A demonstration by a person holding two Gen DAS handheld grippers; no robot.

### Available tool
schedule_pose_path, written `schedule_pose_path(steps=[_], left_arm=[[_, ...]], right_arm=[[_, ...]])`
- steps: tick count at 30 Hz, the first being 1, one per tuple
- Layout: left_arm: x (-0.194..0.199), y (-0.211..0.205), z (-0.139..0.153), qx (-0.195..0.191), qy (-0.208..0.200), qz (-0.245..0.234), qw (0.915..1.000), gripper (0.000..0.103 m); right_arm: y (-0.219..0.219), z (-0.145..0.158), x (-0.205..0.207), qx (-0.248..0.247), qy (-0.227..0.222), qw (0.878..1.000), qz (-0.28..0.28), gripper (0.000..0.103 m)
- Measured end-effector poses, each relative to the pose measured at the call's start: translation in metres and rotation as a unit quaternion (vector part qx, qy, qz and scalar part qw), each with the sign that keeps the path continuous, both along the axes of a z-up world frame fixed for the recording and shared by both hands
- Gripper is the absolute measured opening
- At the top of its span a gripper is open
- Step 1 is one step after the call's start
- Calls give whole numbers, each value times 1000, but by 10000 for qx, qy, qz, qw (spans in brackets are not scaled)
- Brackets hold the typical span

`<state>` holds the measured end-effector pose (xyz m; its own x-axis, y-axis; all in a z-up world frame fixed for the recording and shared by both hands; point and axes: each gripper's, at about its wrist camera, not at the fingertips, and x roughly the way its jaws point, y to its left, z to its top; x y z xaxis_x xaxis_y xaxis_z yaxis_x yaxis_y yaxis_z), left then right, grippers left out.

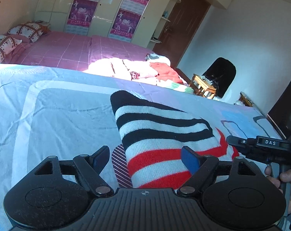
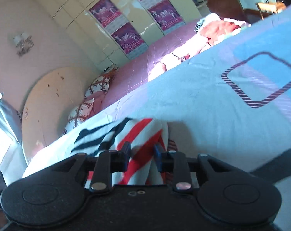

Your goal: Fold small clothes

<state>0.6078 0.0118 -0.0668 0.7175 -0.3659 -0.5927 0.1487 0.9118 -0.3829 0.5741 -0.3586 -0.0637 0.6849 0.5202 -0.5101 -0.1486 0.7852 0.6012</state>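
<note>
Left gripper (image 1: pixel 145 156): jaws spread wide, one blue-padded finger on each side of the striped knit garment (image 1: pixel 164 144), with a clear gap between the left-hand finger and the cloth; the right-hand pad lies against or just over the red-and-white part, and contact there cannot be confirmed. Right gripper (image 2: pixel 141 154): jaws drawn close together with a fold of the same striped knit garment (image 2: pixel 137 142) bunched between the blue pads, pinching it. The garment carries navy-and-white stripes at its far end and red-and-white stripes at the near end; it lies on the pale blue bedsheet (image 1: pixel 58 115), raised into a ridge where it runs toward the left gripper. In the left wrist view, the right gripper's body (image 1: pixel 261 146) enters from the right edge at the garment's red-striped side, with the person's right hand (image 1: pixel 282 181) wrapped around its handle below. The left gripper is pitched low, looking along the bed surface; the right gripper is rolled, so the bed appears tilted in its view. Beyond the sheet lie a heap of other clothes (image 1: pixel 137 68), a pink bedspread (image 1: pixel 68 52) and patterned pillows (image 1: pixel 26 30).
</note>
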Motion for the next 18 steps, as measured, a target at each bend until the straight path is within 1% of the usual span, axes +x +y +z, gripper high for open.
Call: schedule_pose_path(steps=[2, 3, 4, 5, 6, 7, 9, 10, 11, 12, 13, 14, 15, 16, 18], left_arm=[[10, -2, -5, 0, 88, -26, 10000, 81], [13, -3, -7, 49, 96, -6, 9999, 81], [15, -4, -8, 90, 102, 13, 9999, 81], [16, -5, -11, 130, 104, 55, 9998, 81], [18, -6, -14, 274, 139, 132, 9994, 81], [19, -9, -17, 462, 179, 202, 9986, 81], [18, -10, -22, 441, 193, 196, 9986, 81], [18, -11, -20, 484, 196, 187, 9985, 81], [17, -11, -14, 606, 178, 213, 9978, 81], [15, -13, -7, 733, 72, 269, 9969, 81], [14, -16, 1, 826, -103, 300, 9961, 81], [16, -18, 8, 803, -222, 264, 9962, 81], [19, -21, 10, 795, -227, 209, 9964, 81], [23, -25, 10, 860, -192, 157, 9960, 81], [29, -33, 4, 1078, -44, 51, 9941, 81]], right_arm=[[-3, -7, 13, 237, 56, 9997, 3, 24], [-3, -7, 15, 254, -10, 9997, 3, 18], [-1, -7, 15, 156, -99, 9998, 46, 14], [4, -2, 12, -145, -328, 9993, 59, 11], [12, 2, 6, -558, -628, 9964, 77, 10], [24, 4, 0, -1176, -859, 9893, 123, 10], [47, -2, -4, -2203, -958, 9703, 285, 10], [57, -1, -8, -2504, -1110, 9612, 338, 11], [64, 4, -14, -2778, -1275, 9516, 337, 13], [67, 11, -18, -2911, -1425, 9457, 263, 15], [69, 20, -23, -2882, -1595, 9440, 196, 16], [68, 28, -25, -2712, -1667, 9478, 212, 17], [68, 33, -25, -2514, -1683, 9526, 320, 17], [70, 38, -22, -2411, -1670, 9549, 464, 22], [81, 39, -20, -2475, -1613, 9527, 716, 28]])
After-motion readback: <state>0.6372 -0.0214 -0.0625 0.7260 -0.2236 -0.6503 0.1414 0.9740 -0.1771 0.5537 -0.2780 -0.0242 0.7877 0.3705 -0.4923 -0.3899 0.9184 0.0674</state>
